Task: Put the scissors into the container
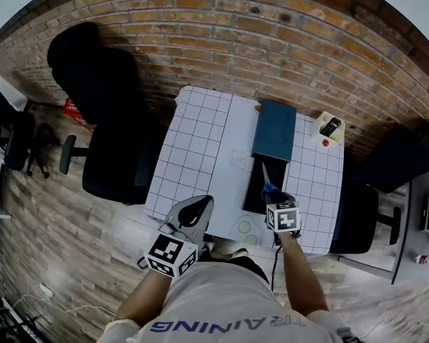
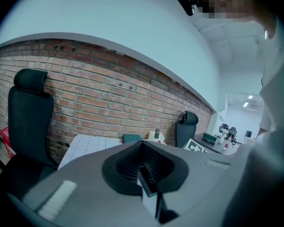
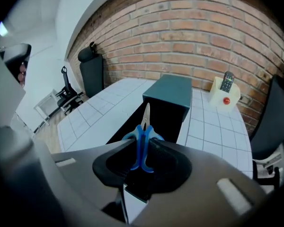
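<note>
One scissors (image 1: pixel 267 182), one container (image 1: pixel 252 195), one remote (image 1: pixel 330 126), two black chairs (image 1: pixel 100 84), one table (image 1: pixel 193 148).

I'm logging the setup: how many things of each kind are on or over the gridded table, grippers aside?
Scissors: 1
Teal box: 1
Black tray: 1
White holder: 1
Remote: 1
Total: 5

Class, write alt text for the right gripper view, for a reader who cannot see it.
The right gripper grips blue-handled scissors, blades pointing forward over a dark container on a white gridded table. A teal box and brick wall lie behind.
</note>
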`<control>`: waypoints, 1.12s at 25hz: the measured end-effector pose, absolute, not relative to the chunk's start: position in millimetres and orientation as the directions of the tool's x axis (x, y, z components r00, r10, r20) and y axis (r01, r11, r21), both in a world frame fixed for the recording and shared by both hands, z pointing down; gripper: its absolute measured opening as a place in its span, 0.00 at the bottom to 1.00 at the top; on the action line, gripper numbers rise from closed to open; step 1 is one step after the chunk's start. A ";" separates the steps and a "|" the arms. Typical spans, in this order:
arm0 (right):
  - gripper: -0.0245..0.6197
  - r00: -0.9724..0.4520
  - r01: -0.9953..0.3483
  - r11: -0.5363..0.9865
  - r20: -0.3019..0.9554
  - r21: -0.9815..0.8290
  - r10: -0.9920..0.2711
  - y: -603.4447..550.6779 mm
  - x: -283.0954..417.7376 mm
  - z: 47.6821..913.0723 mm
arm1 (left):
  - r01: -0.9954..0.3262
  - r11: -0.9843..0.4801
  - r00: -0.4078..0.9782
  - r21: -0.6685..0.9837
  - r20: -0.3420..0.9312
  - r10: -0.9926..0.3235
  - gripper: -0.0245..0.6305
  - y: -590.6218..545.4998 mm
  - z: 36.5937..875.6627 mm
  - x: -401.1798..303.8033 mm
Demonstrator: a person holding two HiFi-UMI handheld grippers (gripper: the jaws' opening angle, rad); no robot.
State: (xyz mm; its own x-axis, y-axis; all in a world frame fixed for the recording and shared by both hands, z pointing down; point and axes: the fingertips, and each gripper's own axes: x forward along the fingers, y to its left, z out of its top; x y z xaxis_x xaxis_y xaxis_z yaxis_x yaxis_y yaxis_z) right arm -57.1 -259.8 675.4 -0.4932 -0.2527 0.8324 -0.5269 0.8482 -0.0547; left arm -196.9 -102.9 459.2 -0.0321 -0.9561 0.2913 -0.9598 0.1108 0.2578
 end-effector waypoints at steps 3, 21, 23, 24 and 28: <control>0.20 -0.426 -0.507 0.861 0.878 -0.031 -0.219 -255.1 -62.7 698.7 | -0.958 0.121 -0.039 0.261 0.297 -0.954 0.04 -100.4 463.3 -207.5; 0.26 -0.270 -0.435 0.900 0.955 -0.005 -0.125 -242.8 -61.6 736.8 | -0.955 0.106 -0.014 0.277 0.314 -0.949 0.04 -109.1 473.8 -227.3; 0.25 -0.294 -0.443 0.897 0.945 0.002 -0.147 -246.4 -61.0 726.9 | -0.956 0.104 -0.015 0.274 0.310 -0.951 0.04 -109.6 471.2 -225.5; 0.25 -0.313 -0.450 0.893 0.935 0.007 -0.165 -249.0 -61.5 718.1 | -0.957 0.102 -0.015 0.272 0.306 -0.952 0.04 -110.2 469.1 -224.7; 0.18 -0.440 -0.492 0.870 0.862 0.004 -0.252 -264.5 -66.1 667.4 | -0.962 0.086 -0.010 0.260 0.280 -0.960 0.04 -115.9 458.5 -220.2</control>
State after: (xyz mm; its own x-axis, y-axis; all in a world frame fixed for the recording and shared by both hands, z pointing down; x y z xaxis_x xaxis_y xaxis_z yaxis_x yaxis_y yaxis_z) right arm -66.1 -264.5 667.4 -0.4395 -0.2522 0.8621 -0.4922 0.8705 0.0037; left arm -220.2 -115.9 458.5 -0.0100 -0.9598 0.2804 -0.9619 0.0858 0.2595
